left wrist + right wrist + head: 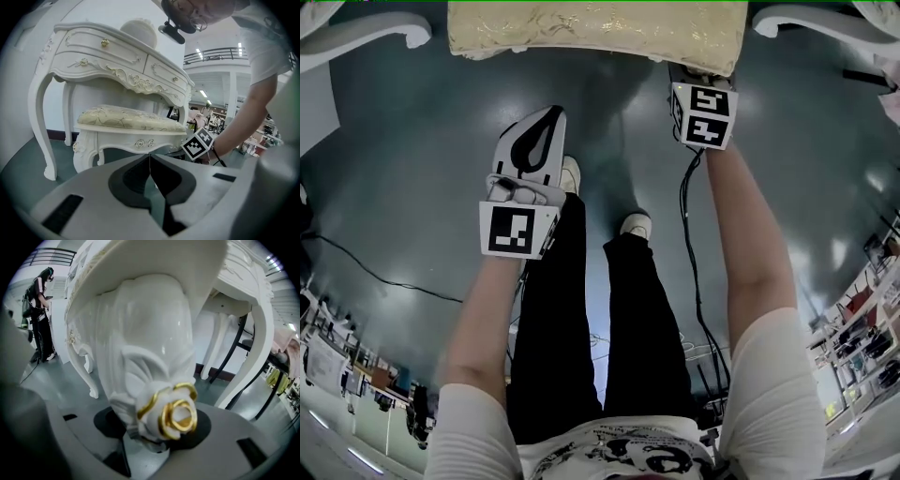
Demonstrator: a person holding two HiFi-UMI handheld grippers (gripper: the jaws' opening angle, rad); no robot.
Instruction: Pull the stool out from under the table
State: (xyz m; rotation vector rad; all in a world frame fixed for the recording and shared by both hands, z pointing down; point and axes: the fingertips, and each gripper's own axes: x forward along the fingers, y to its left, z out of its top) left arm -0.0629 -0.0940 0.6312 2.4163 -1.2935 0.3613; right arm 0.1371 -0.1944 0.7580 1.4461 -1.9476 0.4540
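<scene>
The right gripper [157,430] is clamped on a carved leg [150,352] of the stool [595,28], which stands at the head view's top centre under the table [93,51]; the left gripper [150,176] is closed on nothing, and the pull-out appears not yet done.

The head camera looks from above, almost straight down to the floor [412,187]. The cushion of the stool [595,28] lies at its upper edge, with the left hand-held gripper [548,117] and the right hand-held gripper [701,103] below it. The camera on the left hand-held gripper [150,157] sits low and faces level across the floor, near the stool [131,124] and the bench [108,56] but apart from them. It also catches the marker cube of the right hand-held gripper [199,144]. The camera on the right hand-held gripper [150,441] is very close to one stool [154,357] leg and looks upward, with legs of the bench [253,333] behind. All three views share the stool.
</scene>
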